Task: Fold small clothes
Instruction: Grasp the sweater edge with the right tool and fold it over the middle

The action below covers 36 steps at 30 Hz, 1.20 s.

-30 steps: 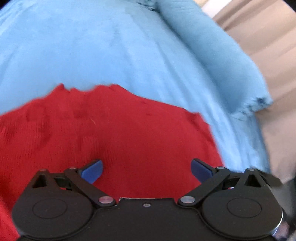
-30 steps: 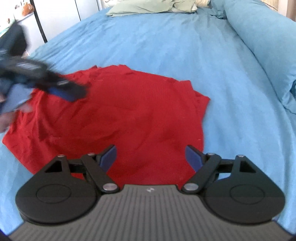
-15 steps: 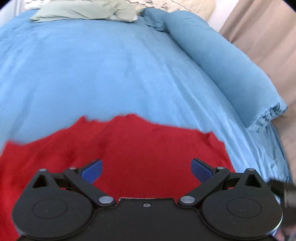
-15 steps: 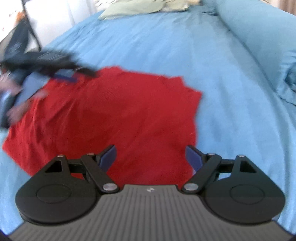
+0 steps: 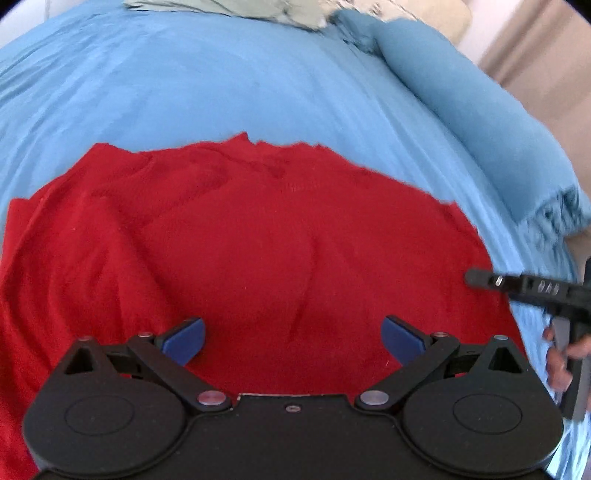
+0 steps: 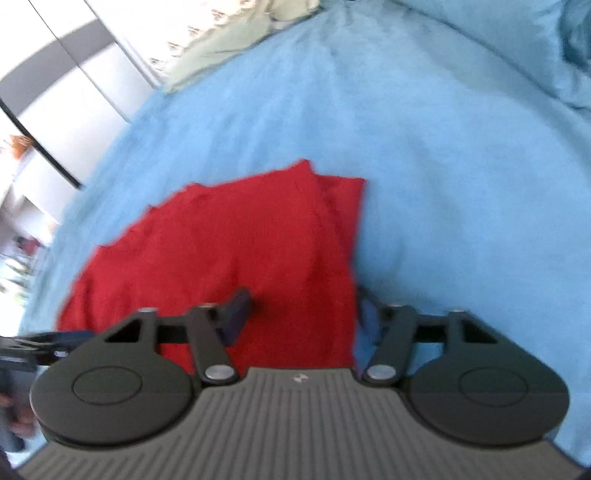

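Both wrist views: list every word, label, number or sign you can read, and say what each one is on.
No text reads clearly in either view.
Pale marks, perhaps digits, on the black finger bar of the right hand-held gripper, seen in the left wrist view: too small and blurred to read.
Small pale emblem on the grey ribbed body in the right wrist view: a mark, not letters.
Red garment and blue bedsheet: no print visible.

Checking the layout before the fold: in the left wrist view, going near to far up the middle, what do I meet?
left gripper → red garment → blue bedsheet → pale green cloth at the far edge.
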Tool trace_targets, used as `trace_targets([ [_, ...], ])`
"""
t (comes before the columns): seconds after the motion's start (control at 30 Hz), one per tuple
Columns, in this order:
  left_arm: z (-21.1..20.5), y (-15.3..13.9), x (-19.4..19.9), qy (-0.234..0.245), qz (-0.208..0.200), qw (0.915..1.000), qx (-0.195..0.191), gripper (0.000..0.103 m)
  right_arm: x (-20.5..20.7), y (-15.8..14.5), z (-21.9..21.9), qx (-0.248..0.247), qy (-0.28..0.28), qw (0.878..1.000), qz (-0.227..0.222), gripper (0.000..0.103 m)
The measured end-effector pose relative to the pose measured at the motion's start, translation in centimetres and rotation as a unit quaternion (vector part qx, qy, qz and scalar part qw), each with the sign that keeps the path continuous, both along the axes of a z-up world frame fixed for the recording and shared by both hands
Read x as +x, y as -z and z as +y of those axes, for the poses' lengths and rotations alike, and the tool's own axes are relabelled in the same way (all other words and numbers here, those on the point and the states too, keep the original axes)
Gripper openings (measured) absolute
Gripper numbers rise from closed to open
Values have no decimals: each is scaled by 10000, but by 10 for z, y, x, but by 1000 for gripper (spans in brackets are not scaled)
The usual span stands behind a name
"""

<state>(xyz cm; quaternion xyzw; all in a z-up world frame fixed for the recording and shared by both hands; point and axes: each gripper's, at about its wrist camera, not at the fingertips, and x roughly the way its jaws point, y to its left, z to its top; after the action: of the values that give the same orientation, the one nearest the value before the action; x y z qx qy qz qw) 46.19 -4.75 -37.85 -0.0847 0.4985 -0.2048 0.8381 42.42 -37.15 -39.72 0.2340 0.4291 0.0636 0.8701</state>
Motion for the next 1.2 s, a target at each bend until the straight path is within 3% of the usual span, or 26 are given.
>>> trace_targets([
  [0.1, 0, -5, -2, -97, 7, 9999, -122, 103, 8, 5, 7, -280, -33, 9996, 92, 57],
  [0.2, -4, -4, -4, -39, -39, 10000, -48, 103, 12, 13, -2, 153, 286, 9993, 188, 57],
  [0.23, -4, -2, -4, -19, -34, 10000, 2, 103, 14, 11, -3, 136, 301, 9993, 202, 48],
  [0.27, -4, 4, -3, -6, 4, 10000, 55, 103, 13, 7, -1, 70, 241, 9995, 191, 33],
  [0.3, -5, 9, -2, 1, 22, 9999, 131, 103, 13, 2, 1, 21, 165, 9997, 169, 31],
  [0.47, -16, 7, 0, 17, -30, 9988, 480, 103, 13, -47, 24, 25, -187, 9996, -220, 29],
  [0.67, 36, -26, -12, -511, 87, 9985, -153, 103, 39, -114, 103, 61, -1090, 9925, -543, 28],
  [0.77, 67, -38, -20, -593, 79, 9980, -207, 103, 59, -128, 162, 141, -1497, 9875, -469, 27],
  [0.87, 99, -45, -29, -641, 81, 9978, -130, 103, 78, -124, 225, 104, -1790, 9831, -365, 27],
  [1.0, 132, -42, -40, -726, 81, 9973, -60, 103, 98, -93, 308, 134, -2067, 9782, -153, 23],
  [1.2, 159, -24, -58, -813, 191, 9965, -51, 103, 103, -49, 370, 1, -2303, 9730, 163, 19],
])
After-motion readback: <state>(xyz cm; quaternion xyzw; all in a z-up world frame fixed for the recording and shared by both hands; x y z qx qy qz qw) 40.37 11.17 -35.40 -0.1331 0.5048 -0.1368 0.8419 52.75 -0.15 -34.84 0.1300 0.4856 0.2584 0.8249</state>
